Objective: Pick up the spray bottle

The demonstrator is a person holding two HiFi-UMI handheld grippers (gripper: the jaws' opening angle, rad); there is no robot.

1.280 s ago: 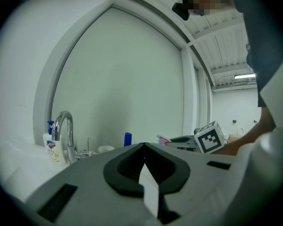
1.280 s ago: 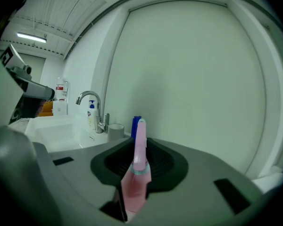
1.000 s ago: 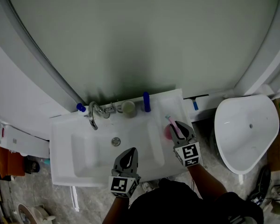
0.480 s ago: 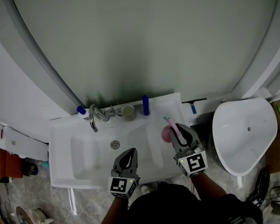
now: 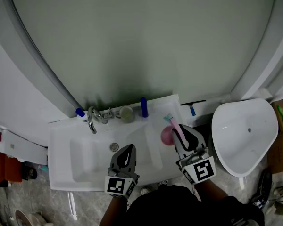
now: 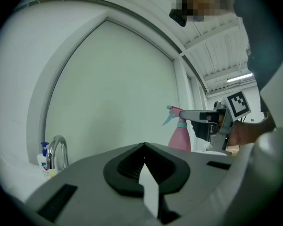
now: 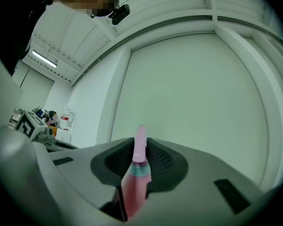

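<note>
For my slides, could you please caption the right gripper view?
Right gripper shut on the pink spray bottle, with a pale wall behind.

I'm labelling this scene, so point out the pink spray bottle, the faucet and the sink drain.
Spray bottle [image 5: 166,136], head view, on its pink body.
Faucet [image 5: 90,120], head view, on the curved spout.
Sink drain [image 5: 114,147], head view, on its metal centre.

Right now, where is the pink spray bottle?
In the head view the spray bottle is right of centre, clamped by its neck in the right gripper, at the right end of the white sink.
</note>
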